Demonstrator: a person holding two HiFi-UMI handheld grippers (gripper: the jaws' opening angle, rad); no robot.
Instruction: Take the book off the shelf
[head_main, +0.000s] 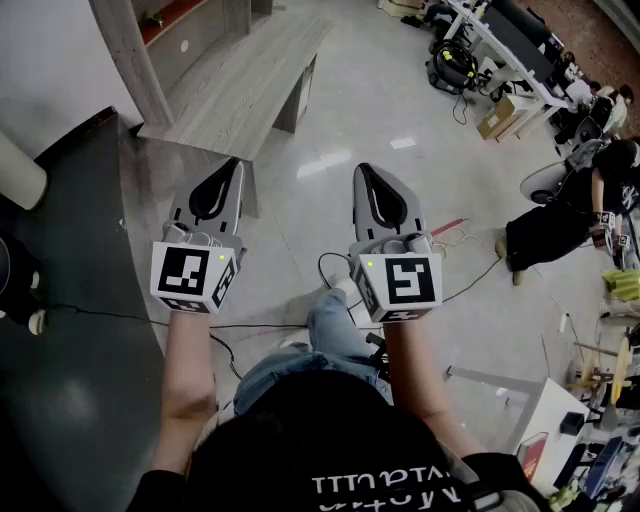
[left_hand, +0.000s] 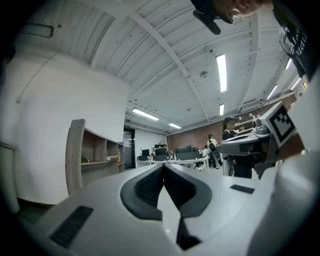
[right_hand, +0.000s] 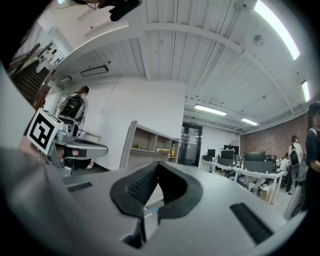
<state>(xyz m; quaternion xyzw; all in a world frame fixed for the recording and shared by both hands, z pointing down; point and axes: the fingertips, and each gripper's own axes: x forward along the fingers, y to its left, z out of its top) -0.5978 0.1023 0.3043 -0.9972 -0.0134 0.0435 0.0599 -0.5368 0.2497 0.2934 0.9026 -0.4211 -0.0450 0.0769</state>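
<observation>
Left gripper (left_hand: 163, 167): jaws pressed together, pads meeting at the tips, nothing between them. Right gripper (right_hand: 157, 165): same, closed and empty. Both are held level, side by side but apart, pointing forward over the glossy grey floor (head_main: 345, 130).

Ahead and to the left is the low grey-wood bench (head_main: 235, 85). Beyond it is the pale grey-wood open shelf unit (right_hand: 127, 145), well away from both grippers. Small items sit on its boards, including a yellow bottle (right_hand: 173, 149). I can't pick the book out at this range. It is presumably in one of those compartments, but which one I can't tell.

My read is that the task hasn't started: the approach isn't made and nothing is grasped.

Risks from here:
- Target isn't identified. Going in before the book is clear could mean pinching the wrong item or knocking the bottle over.
- Both grippers are closed. If one reaches the shelf without spreading first, its tips would shove the book deeper or tip it instead of straddling it.
- The bench looks to be on the approach path, so a low gripper or a leg could clip it.
- The black cable (head_main: 335, 262) loops on the floor near the person's feet and could snag a step.
- A book pinched by one corner could swing or slip out of the pads.
</observation>
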